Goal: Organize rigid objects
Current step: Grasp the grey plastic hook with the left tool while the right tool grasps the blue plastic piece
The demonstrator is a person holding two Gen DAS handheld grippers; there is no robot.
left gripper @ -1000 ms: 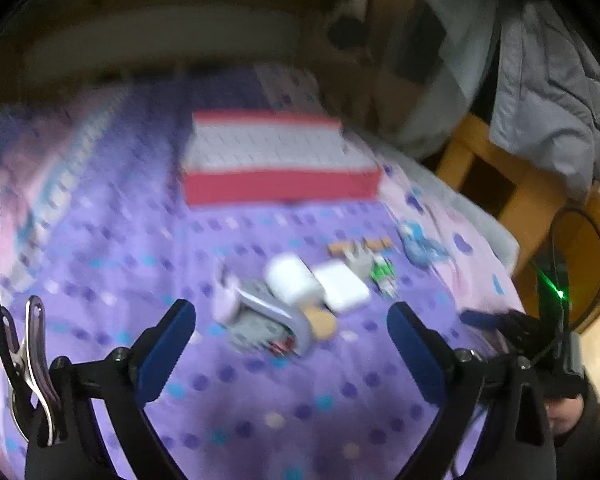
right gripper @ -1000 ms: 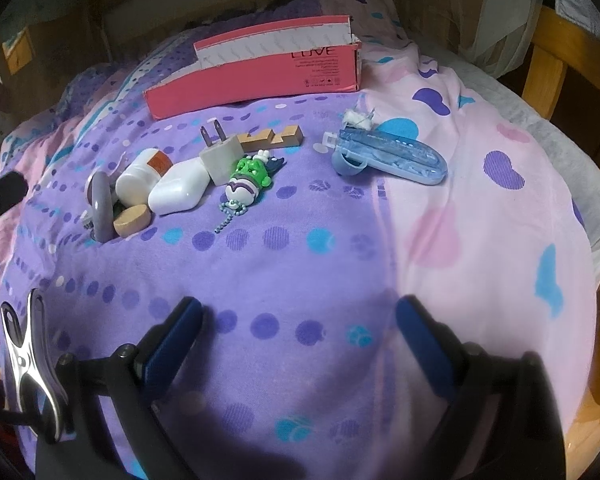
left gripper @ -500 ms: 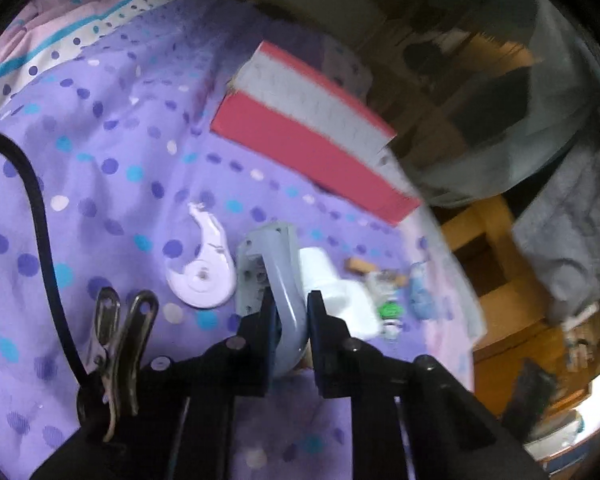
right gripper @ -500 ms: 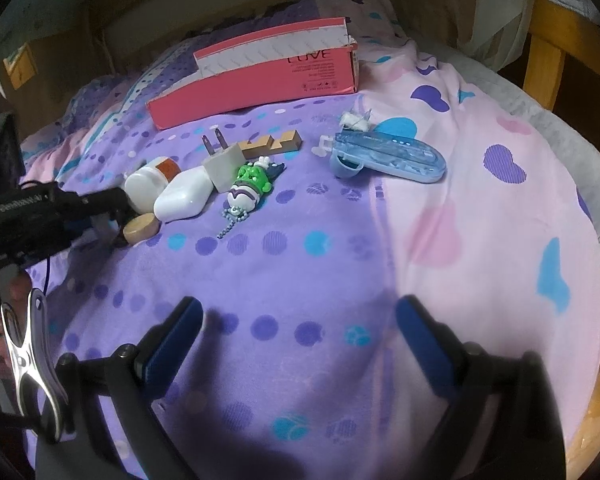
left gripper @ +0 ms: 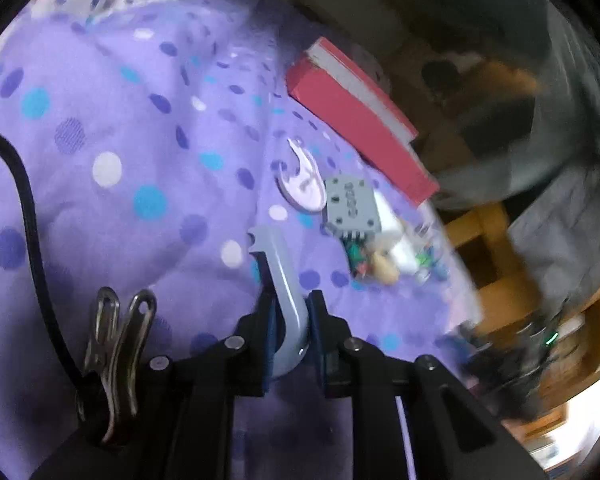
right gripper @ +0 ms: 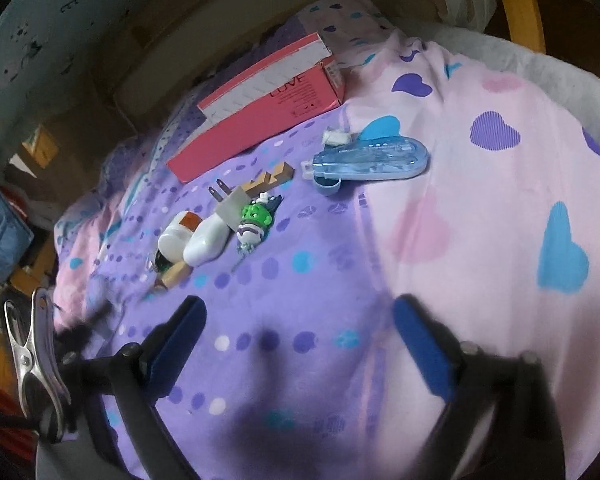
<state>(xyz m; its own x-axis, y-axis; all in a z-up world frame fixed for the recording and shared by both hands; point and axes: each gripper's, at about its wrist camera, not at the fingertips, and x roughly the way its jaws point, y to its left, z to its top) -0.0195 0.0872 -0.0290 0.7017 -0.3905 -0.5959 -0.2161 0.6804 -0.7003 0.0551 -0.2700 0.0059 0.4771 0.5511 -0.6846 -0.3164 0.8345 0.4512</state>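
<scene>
My left gripper [left gripper: 291, 322] is shut on a curved grey plastic hook [left gripper: 281, 276] and holds it above the purple dotted bedspread [left gripper: 120, 168]. Beyond it lie a white crescent-shaped piece [left gripper: 303, 182], a grey square module [left gripper: 352, 204] and a small pile of white and tan items [left gripper: 392, 248]. My right gripper [right gripper: 298, 348] is open and empty, low over the bedspread. Ahead of it lie a white bottle [right gripper: 176, 236], a white case [right gripper: 206, 240], a plug adapter [right gripper: 230, 204], a green toy keychain [right gripper: 256, 220], a wooden piece [right gripper: 270, 176] and a blue correction-tape dispenser [right gripper: 370, 160].
A red-and-white box [right gripper: 260, 104] lies at the back of the bed; it also shows in the left wrist view [left gripper: 360, 120]. A wooden chair frame [left gripper: 484, 248] stands off the bed's right side. The pink heart-print part of the cover [right gripper: 500, 220] lies to the right.
My left gripper closed on the grey hook and has lifted it away from the pile, toward the left. My right gripper has tilted and stayed open.
</scene>
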